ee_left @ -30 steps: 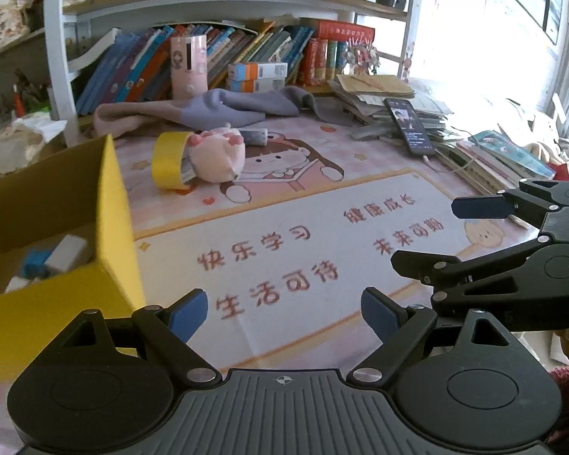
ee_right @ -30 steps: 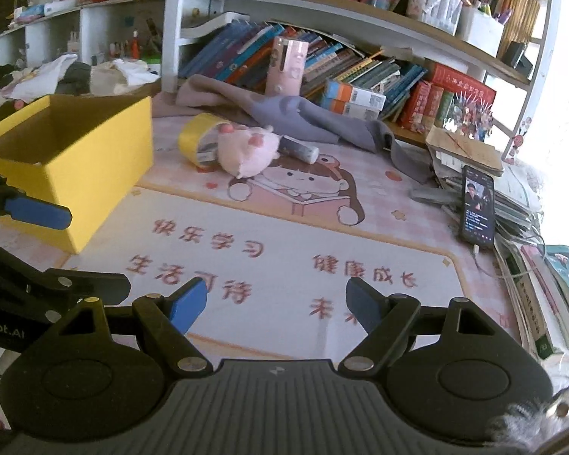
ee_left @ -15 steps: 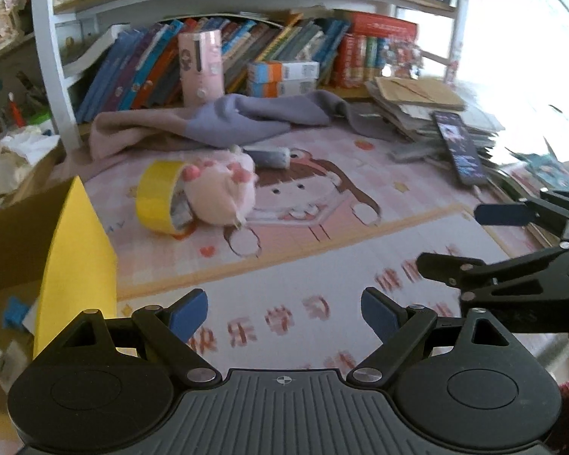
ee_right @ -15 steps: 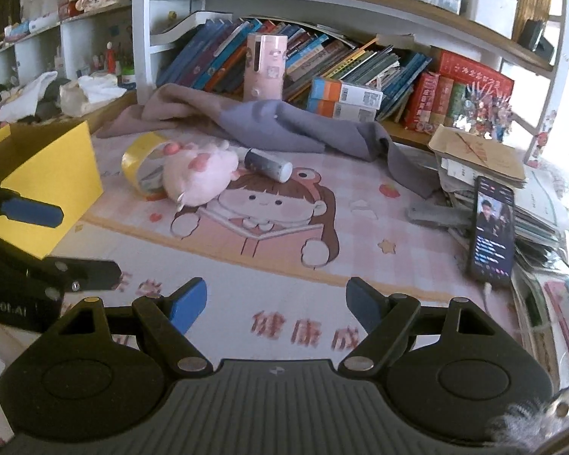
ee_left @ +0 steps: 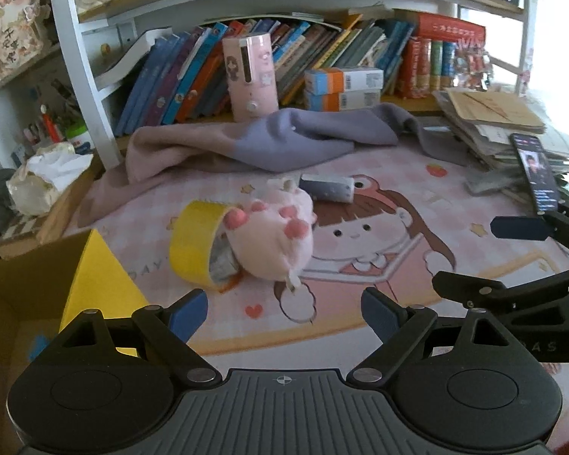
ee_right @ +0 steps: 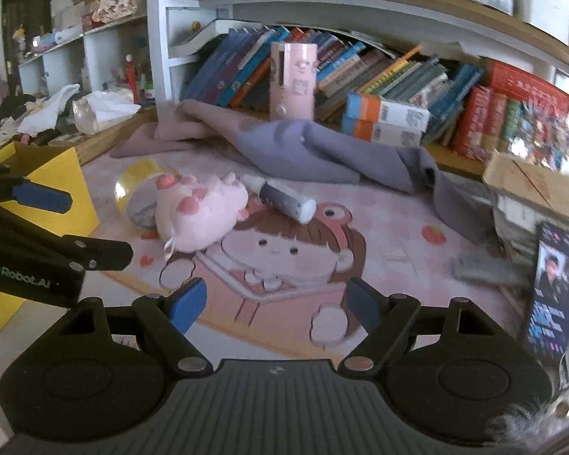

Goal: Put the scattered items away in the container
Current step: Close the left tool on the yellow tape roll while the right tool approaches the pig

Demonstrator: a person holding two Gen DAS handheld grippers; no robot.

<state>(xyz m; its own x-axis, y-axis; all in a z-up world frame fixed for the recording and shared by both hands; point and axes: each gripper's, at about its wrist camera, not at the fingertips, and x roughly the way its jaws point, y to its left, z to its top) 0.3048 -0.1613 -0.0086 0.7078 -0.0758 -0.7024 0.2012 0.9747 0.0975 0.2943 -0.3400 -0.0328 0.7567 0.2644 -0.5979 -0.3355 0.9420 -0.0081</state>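
A pink plush toy (ee_left: 273, 239) lies on the desk mat against a yellow tape roll (ee_left: 195, 242), with a grey cylinder (ee_left: 326, 187) just behind them. The same plush toy (ee_right: 199, 216), tape roll (ee_right: 132, 189) and cylinder (ee_right: 284, 199) show in the right wrist view. The yellow box (ee_left: 95, 269) stands at the left with small items inside. My left gripper (ee_left: 284, 314) is open and empty, a short way before the plush. My right gripper (ee_right: 277, 305) is open and empty, further right over the mat's cartoon girl.
A grey-purple cloth (ee_left: 277, 144) lies crumpled behind the items. A pink cylinder case (ee_left: 251, 76) and small boxes (ee_left: 343, 89) stand before rows of books. A phone (ee_right: 552, 288) rests on stacked papers at right. Crumpled bags (ee_left: 41, 182) sit at the left.
Both grippers have moved forward over the mat toward the plush and tape roll, which now look larger and nearer. The yellow box has slid toward the left edge. Jaws are unchanged.
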